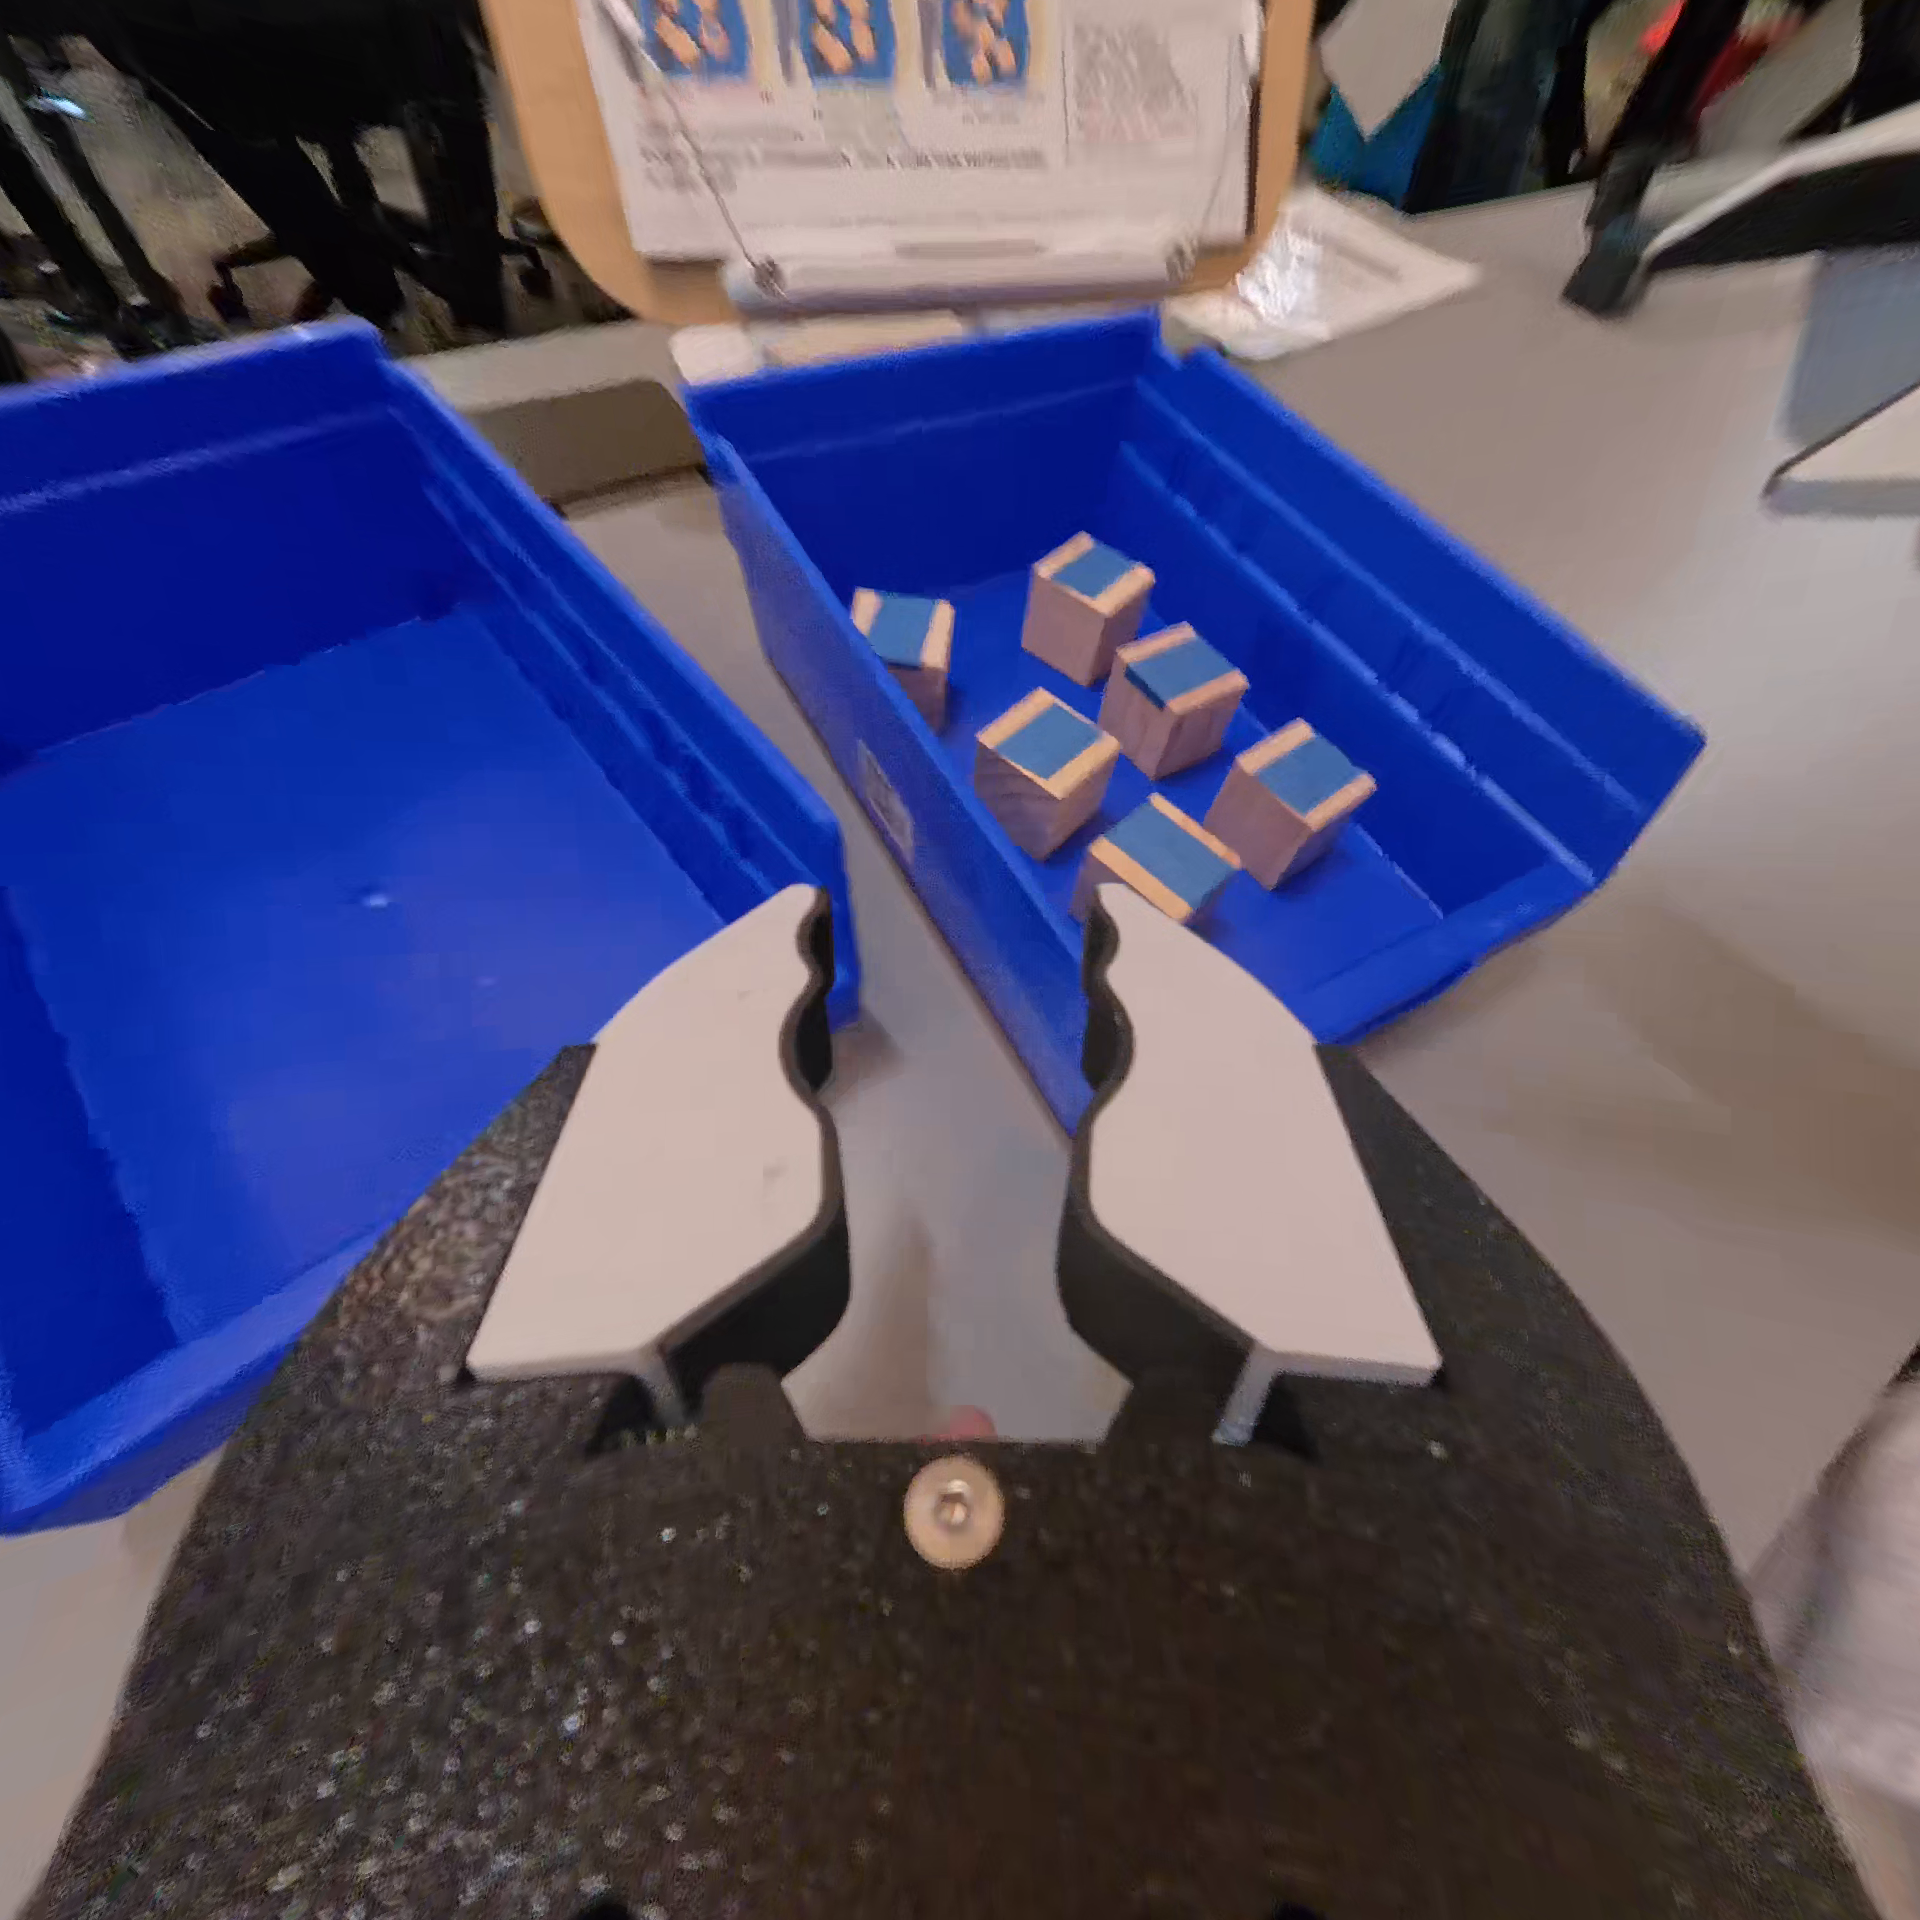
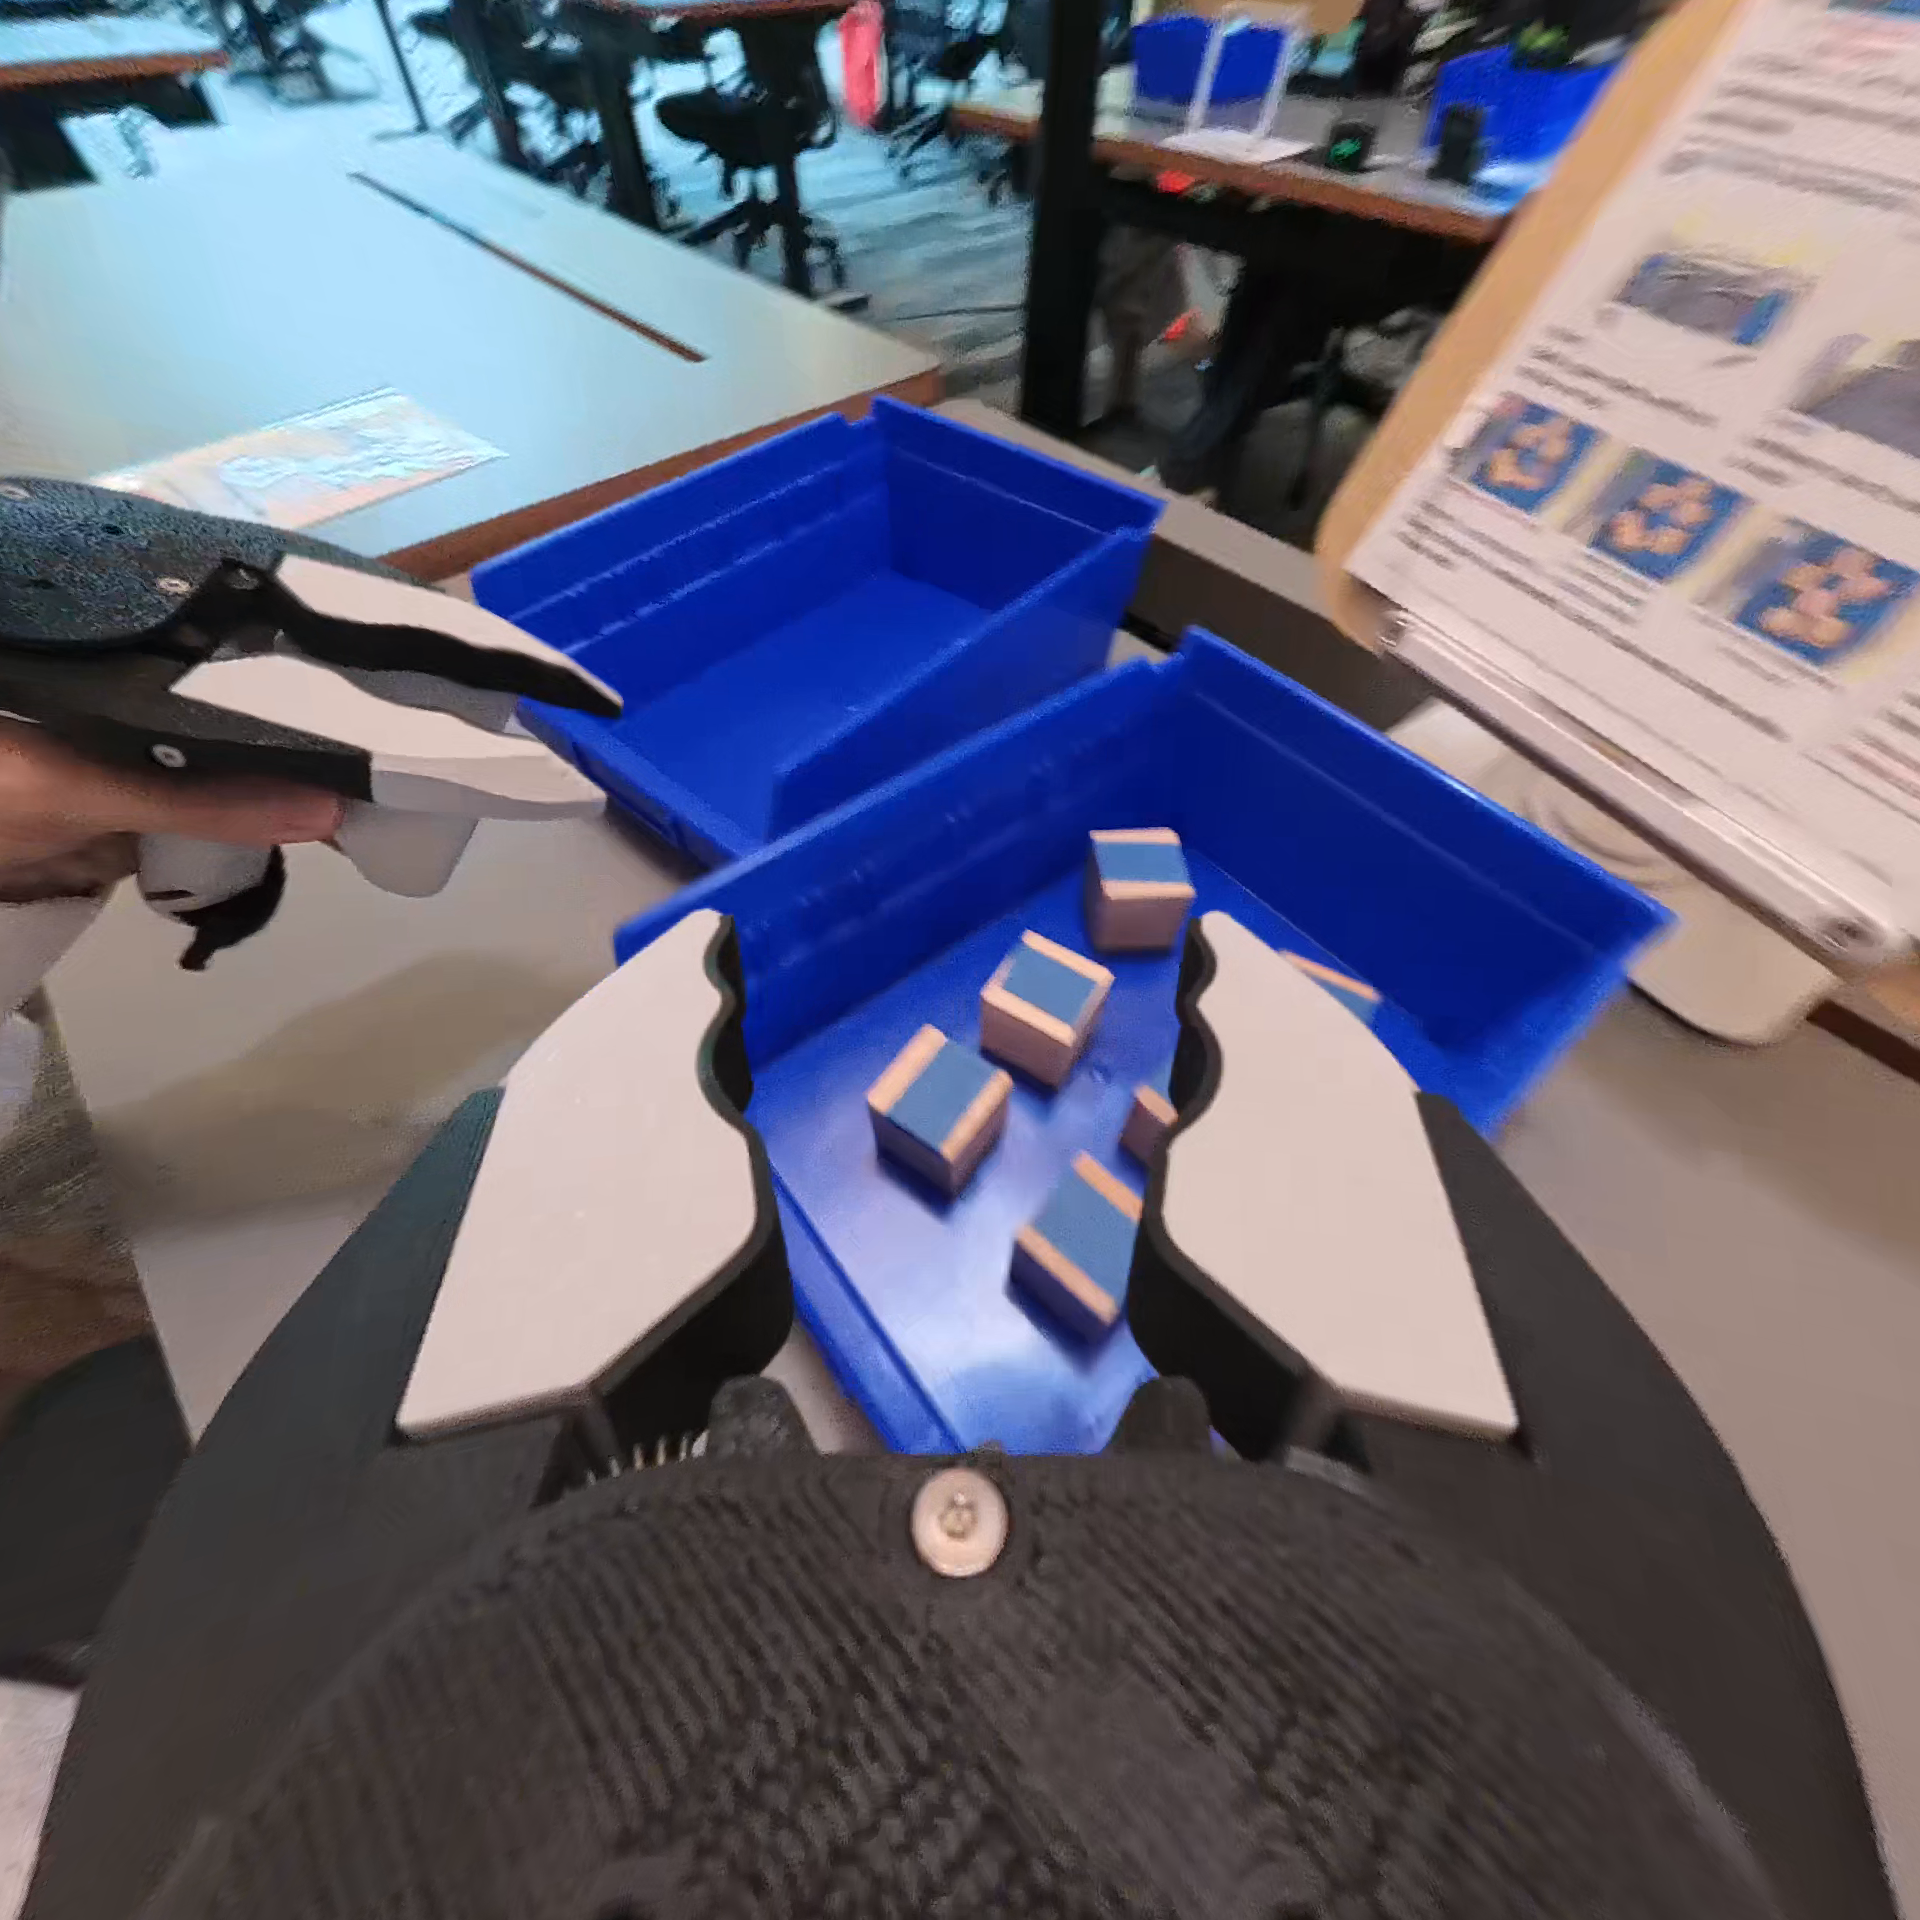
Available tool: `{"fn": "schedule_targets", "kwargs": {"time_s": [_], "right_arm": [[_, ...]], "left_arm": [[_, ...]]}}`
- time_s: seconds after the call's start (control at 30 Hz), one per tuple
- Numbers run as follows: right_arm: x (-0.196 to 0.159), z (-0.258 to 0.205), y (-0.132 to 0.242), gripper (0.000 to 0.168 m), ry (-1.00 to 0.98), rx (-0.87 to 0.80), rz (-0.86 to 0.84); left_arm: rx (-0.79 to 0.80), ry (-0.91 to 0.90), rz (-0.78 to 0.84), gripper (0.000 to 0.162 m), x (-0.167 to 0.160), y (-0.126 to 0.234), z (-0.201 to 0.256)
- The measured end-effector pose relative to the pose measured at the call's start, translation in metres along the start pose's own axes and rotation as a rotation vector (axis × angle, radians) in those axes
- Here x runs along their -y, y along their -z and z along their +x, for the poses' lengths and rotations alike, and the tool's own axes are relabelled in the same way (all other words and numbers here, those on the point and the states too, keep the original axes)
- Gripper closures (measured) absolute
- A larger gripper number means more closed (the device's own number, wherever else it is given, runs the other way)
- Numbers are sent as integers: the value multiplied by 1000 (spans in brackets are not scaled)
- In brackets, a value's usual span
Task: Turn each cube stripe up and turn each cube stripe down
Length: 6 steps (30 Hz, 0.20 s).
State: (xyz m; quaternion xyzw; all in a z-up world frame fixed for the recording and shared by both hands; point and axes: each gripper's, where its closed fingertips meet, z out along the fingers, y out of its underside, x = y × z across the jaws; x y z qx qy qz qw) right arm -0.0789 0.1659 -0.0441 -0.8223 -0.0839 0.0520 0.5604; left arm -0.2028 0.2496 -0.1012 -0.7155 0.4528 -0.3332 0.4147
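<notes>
Left gripper (image 1: 956,914): fingers (image 1: 665,1143) parted to a moderate gap, holding nothing, touching nothing, hovering above the strip of grey table (image 1: 1558,1143) between two blue bins. Empty bin (image 1: 312,831) to its left; bin with cubes (image 1: 1299,582) ahead and to the right.

Right gripper (image 2: 956,935): fingers (image 2: 1320,1195) spread wide, empty, poised over the near end of the bin with cubes (image 2: 1351,790), touching neither wall nor cube.

Six wooden cubes (image 1: 1044,769) standing apart on the bin floor, each with a blue stripe on its top face between two bare wood edges. In the right wrist view, four cubes (image 2: 940,1101) seen whole between the fingers, two more partly hidden behind the right finger.

Left gripper (image 2: 540,738) also in the right wrist view, off to the left, gripped by a hand (image 2: 135,821), tips just beside the empty bin (image 2: 810,623).

Clipboard with printed sheets (image 1: 914,135) propped upright behind the bins.
</notes>
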Motion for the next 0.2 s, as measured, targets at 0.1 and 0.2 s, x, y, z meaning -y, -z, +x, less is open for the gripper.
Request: {"fn": "schedule_targets", "kwargs": {"time_s": [0.1, 0.2], "right_arm": [[19, -5, -59, 88, -29, 29, -128], [33, -4, -117, 88, -78, 21, -251]], "left_arm": [[124, 68, 51, 112, 22, 20, -56], [241, 69, 22, 109, 31, 36, -119]]}}
